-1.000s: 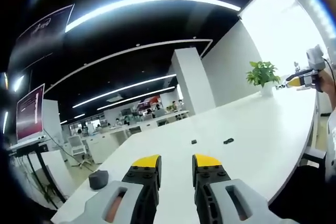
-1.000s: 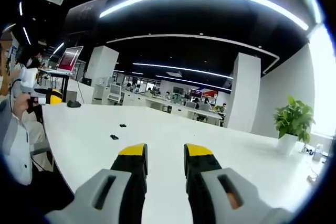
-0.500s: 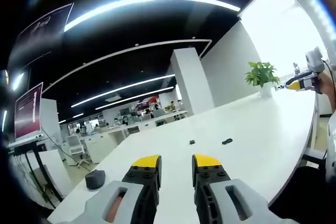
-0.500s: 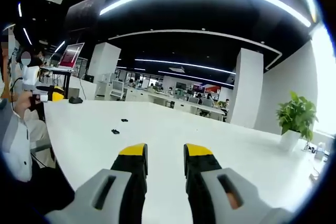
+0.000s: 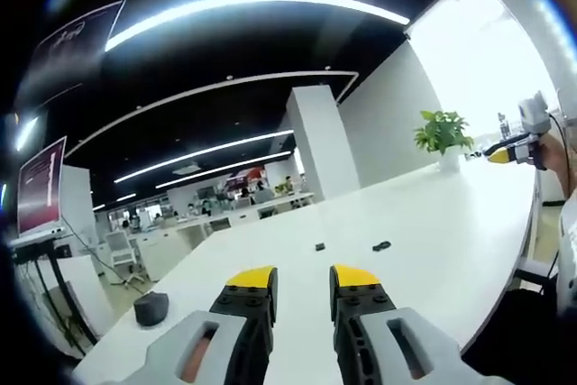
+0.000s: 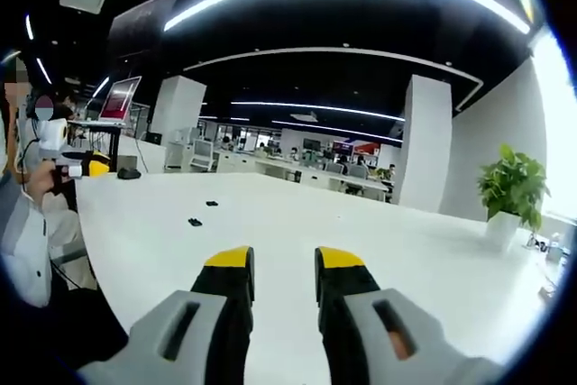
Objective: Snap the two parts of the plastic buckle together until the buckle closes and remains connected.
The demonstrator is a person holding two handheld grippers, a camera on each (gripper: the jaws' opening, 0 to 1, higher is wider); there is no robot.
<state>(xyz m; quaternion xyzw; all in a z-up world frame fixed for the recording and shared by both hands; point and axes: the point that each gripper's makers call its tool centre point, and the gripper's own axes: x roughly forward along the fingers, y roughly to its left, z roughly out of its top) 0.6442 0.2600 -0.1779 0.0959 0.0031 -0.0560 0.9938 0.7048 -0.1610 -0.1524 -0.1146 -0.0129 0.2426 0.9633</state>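
Observation:
Two small black buckle parts lie apart on the white table (image 5: 433,223): one part (image 5: 319,246) to the left, the other part (image 5: 381,246) to its right, both well ahead of my left gripper (image 5: 302,279). Its yellow-tipped jaws stand open with nothing between them. In the right gripper view the same two parts (image 6: 212,204) (image 6: 194,221) lie far off to the left of my right gripper (image 6: 283,261), which is open and holds nothing. Each gripper also shows in the other's view, held by a hand: the right gripper (image 5: 514,146) and the left gripper (image 6: 77,164).
A dark rounded object (image 5: 151,308) sits near the table's left end, also seen as a dark object (image 6: 129,173) in the right gripper view. A potted plant (image 5: 442,132) stands at the far right end. The person's sleeve (image 6: 22,241) is at the table edge. A screen (image 6: 117,101) stands on a stand behind.
Both views have drifted a little, so the cameras moved slightly. The buckle parts lie where they were. Both grippers' jaws keep the same gap.

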